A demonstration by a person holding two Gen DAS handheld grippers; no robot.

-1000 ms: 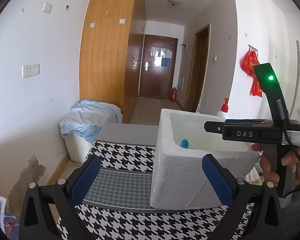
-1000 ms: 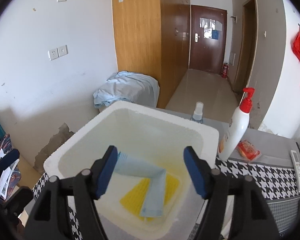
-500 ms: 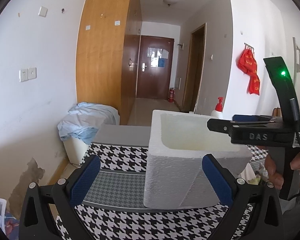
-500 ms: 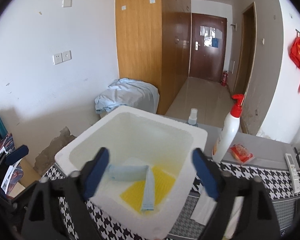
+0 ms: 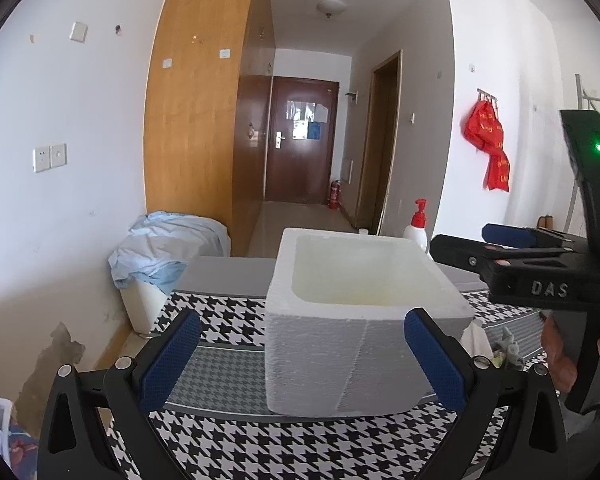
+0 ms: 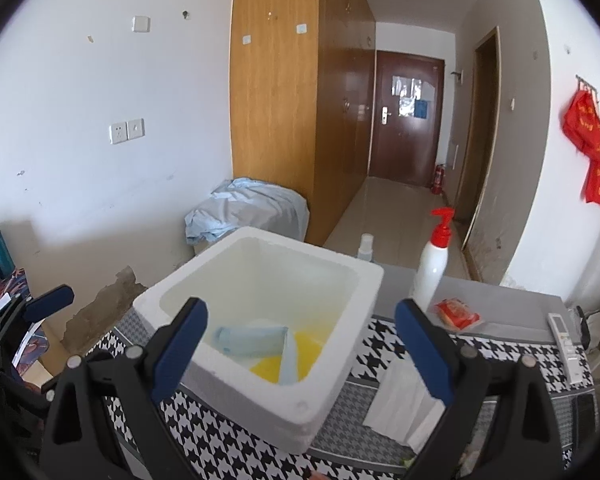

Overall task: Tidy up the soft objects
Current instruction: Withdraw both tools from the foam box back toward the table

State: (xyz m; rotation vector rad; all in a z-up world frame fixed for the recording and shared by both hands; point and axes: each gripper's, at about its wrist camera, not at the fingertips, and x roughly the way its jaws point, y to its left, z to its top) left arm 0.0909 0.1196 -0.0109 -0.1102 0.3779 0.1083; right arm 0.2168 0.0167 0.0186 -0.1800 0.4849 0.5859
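Foam box [image 6: 260,328]: light-blue cloth [image 6: 252,340] now lying inside on yellow cloth [image 6: 284,364], released. Right gripper [image 6: 300,344]: jaws wide, empty, drawn back above near rim. Left gripper [image 5: 296,356]: jaws wide, empty, before box. White cloth [image 6: 400,396]: right of box, likely next.

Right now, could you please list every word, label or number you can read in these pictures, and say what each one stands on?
"DAS": raised letters on the black body of the right tool, seen from the left wrist view.
Gold characters on the red hanging bags: too blurred to read.
Papers on the brown door: too small to read.
Print on the red packet: unreadable.
Buttons on the remote control: too small to read.
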